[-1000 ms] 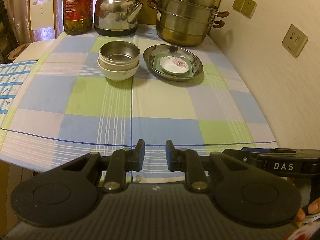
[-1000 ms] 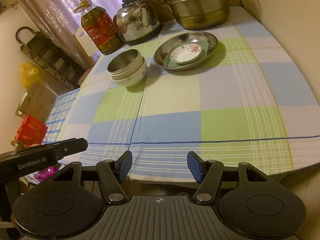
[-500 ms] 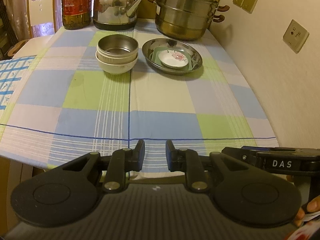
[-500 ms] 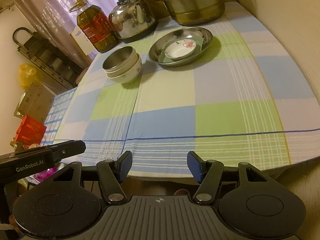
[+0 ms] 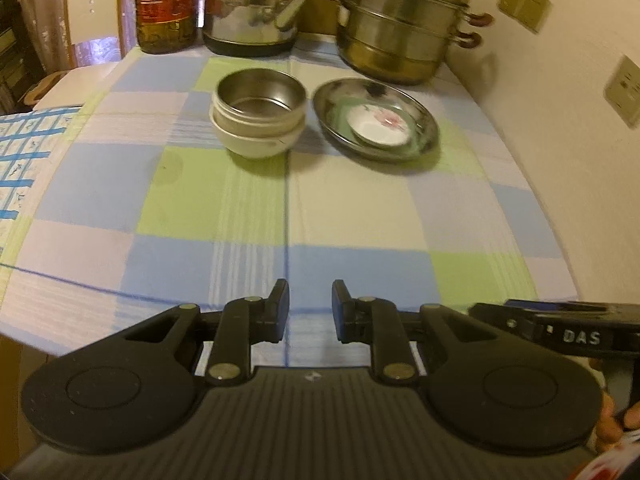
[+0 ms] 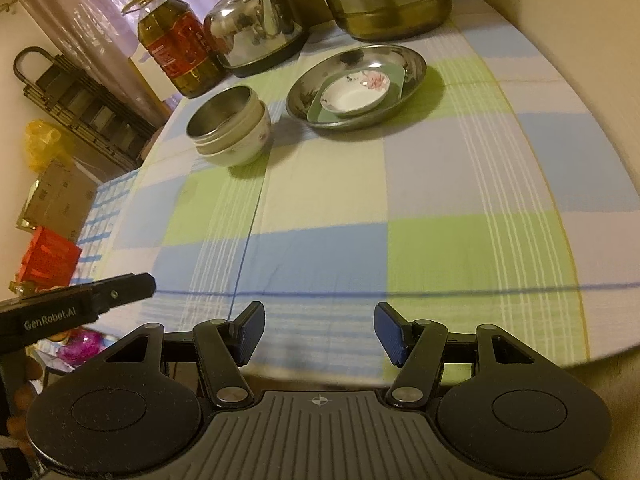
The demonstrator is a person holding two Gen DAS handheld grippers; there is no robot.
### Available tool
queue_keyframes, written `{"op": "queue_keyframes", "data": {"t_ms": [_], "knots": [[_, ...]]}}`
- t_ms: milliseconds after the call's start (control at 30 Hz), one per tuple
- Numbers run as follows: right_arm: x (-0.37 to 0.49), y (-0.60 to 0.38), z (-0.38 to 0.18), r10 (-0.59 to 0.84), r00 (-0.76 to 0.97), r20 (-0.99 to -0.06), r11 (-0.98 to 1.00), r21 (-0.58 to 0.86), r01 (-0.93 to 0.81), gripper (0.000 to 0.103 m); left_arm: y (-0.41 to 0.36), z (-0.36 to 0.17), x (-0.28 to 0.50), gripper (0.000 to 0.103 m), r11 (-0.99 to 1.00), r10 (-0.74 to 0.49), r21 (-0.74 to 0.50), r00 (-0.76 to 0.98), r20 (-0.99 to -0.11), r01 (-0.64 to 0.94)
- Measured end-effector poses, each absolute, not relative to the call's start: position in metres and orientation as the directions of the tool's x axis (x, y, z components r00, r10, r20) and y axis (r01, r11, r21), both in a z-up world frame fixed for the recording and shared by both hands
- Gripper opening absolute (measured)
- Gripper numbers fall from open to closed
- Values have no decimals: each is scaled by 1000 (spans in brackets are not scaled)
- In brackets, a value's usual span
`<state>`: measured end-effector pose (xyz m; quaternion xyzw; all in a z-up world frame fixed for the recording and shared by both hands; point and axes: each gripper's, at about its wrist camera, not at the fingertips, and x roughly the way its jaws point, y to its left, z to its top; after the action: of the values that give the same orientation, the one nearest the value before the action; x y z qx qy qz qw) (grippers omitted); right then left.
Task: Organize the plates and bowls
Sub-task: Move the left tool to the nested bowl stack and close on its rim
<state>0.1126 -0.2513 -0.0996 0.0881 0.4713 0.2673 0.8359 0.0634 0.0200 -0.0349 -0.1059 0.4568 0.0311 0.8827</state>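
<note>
A steel bowl sits nested in a white ceramic bowl at the far middle of the checked tablecloth. To its right a steel dish holds a green square plate with a small white flowered saucer on top. My left gripper hovers over the table's near edge, its jaws a narrow gap apart with nothing between them. The right gripper stands open and empty at the near edge. The same bowl stack and steel dish lie well ahead of it.
An oil bottle, a steel kettle and a stacked steamer pot line the table's back edge. A wall with sockets runs along the right side. A chair and boxes stand off to the left.
Both grippers have moved forward over the table's near edge, so the bowls and the steel dish look larger and closer. The jaws' gaps look the same.
</note>
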Motion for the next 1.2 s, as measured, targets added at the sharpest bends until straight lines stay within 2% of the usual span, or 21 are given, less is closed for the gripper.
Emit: {"op": "queue_keyframes", "data": {"t_ms": [367, 567, 833, 900, 1067, 1200], "knots": [[193, -198, -90, 543, 465, -699, 833, 381, -400, 61, 91, -40, 141, 26, 954, 7, -181, 625, -781, -238], [239, -157, -88, 577, 478, -663, 812, 398, -428, 61, 123, -42, 186, 31, 949, 5, -198, 642, -767, -245], [284, -110, -92, 599, 512, -615, 798, 405, -446, 59, 145, -57, 241, 31, 952, -12, -207, 648, -761, -224], [292, -102, -94, 603, 514, -610, 795, 404, -453, 44, 148, -62, 250, 31, 955, -16, -204, 648, -761, -216], [307, -85, -103, 613, 509, -605, 787, 412, -459, 30, 154, -71, 266, 29, 958, -28, -203, 639, -769, -202], [315, -78, -110, 604, 505, -617, 793, 406, -454, 17, 158, -77, 275, 23, 960, -41, -205, 632, -774, -189]]}}
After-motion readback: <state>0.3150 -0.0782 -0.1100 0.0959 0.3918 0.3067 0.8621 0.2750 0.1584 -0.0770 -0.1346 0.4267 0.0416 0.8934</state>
